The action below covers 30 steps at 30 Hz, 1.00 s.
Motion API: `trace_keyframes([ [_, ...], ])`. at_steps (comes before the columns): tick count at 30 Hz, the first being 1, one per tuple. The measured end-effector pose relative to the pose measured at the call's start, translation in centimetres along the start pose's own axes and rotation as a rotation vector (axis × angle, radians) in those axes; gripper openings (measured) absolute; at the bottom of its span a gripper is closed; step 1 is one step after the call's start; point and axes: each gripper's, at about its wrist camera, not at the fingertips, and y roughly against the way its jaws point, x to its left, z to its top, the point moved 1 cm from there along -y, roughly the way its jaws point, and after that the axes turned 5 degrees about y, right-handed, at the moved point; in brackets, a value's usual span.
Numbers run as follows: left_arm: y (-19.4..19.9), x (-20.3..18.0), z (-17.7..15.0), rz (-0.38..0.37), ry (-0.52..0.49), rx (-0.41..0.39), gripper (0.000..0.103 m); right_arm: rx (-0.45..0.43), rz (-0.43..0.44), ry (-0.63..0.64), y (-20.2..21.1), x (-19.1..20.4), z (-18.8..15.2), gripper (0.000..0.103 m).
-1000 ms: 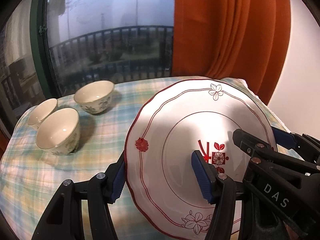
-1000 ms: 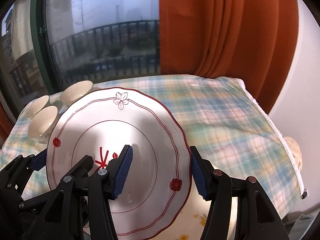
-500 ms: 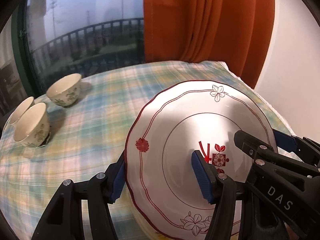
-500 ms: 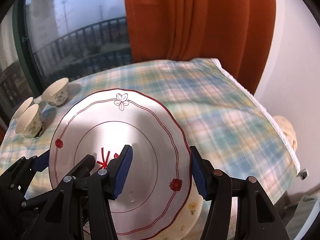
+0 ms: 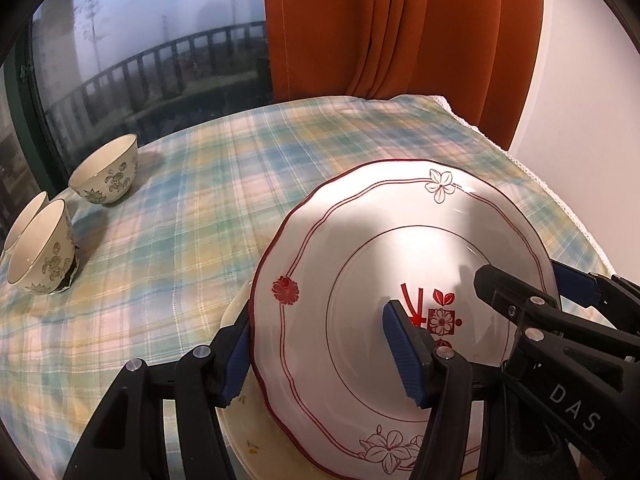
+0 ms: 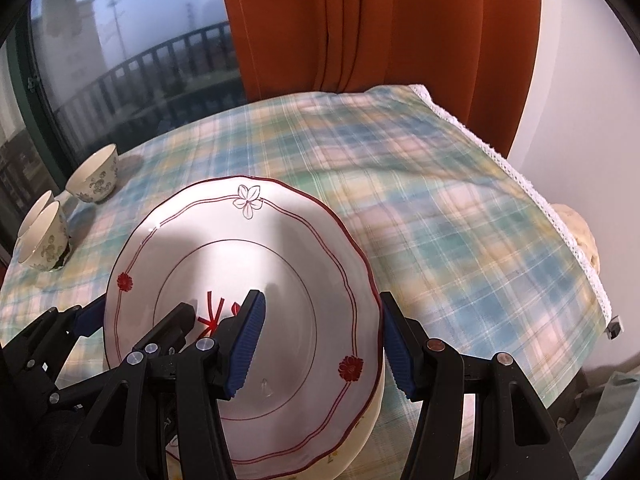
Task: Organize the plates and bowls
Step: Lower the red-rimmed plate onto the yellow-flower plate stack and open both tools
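Two grippers hold one red-rimmed plate (image 5: 404, 292) by opposite edges, above a cream plate (image 5: 248, 436).

Each pair of jaws stands about half open and is clamped over the rim: the left gripper (image 5: 320, 360) on the plate's left edge, the right gripper (image 6: 320, 344) on its right edge, with one pad inside the well and one outside. The plate sits tilted, its far rim higher, and directly over the cream plate, which I judge is the place to set it down, so the coming move is straight down with both hands equally near. Well apart from the plate, to its far left, stand three bowls (image 5: 106, 176) on the checked tablecloth (image 5: 192, 240). Only the right wrist view shows the cream plate's side under the right edge (image 6: 360, 432); the left wrist view shows its front rim.
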Motion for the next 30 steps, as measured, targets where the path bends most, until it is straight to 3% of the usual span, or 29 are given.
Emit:
trace_keyframes([
  [8, -0.2, -0.5, -0.4, 0.036, -0.048, -0.035, 0.063, 0.027, 0.017, -0.019, -1.2, -0.2, -0.5, 0.061],
  [23, -0.4, -0.4, -0.2, 0.041, -0.066, -0.037, 0.063, -0.029, 0.022, 0.012, -1.5, -0.3, -0.4, 0.061],
  [27, -0.2, -0.5, -0.2, 0.042, -0.074, -0.049, 0.064, -0.072, -0.002, 0.017, -1.5, -0.6, 0.1, 0.050],
  [30, -0.3, -0.3, -0.1, 0.037, -0.071, -0.050, 0.064, -0.064, -0.006, 0.038, -2.3, -0.6, 0.4, 0.035],
])
